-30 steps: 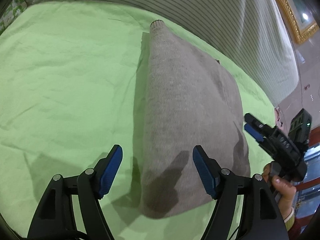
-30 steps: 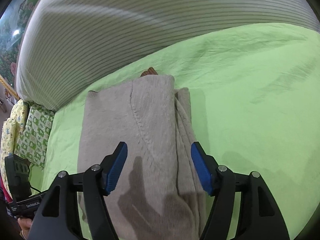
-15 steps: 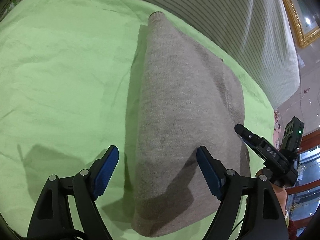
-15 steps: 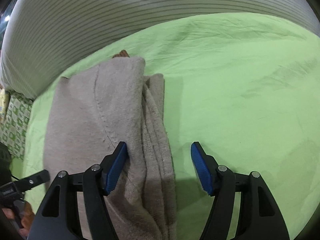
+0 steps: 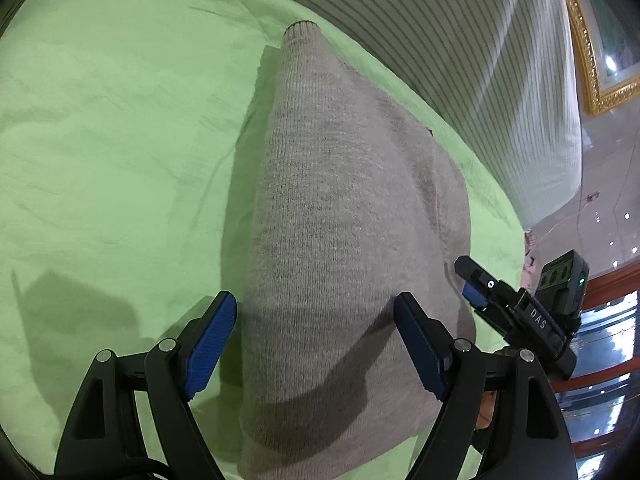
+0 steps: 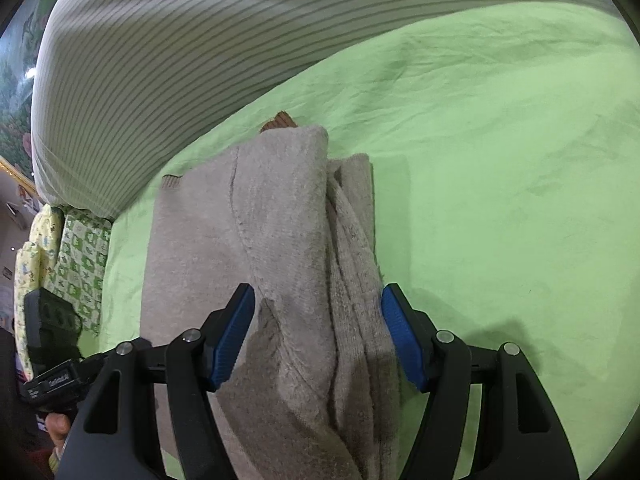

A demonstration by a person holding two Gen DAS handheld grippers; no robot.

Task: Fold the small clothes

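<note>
Sweater lying centre frame on green bed sheet, sides already folded inward; lengthwise fold remaining. Left tool having just been opening, straddling near hem, released. Right tool likewise released, bracketing folded edge, grasping nothing.

Right gripper over sweater
Jaws apart, straddling the folded beige knit's right edge on green sheet; striped pillow behind; left gripper lower left.
</note>
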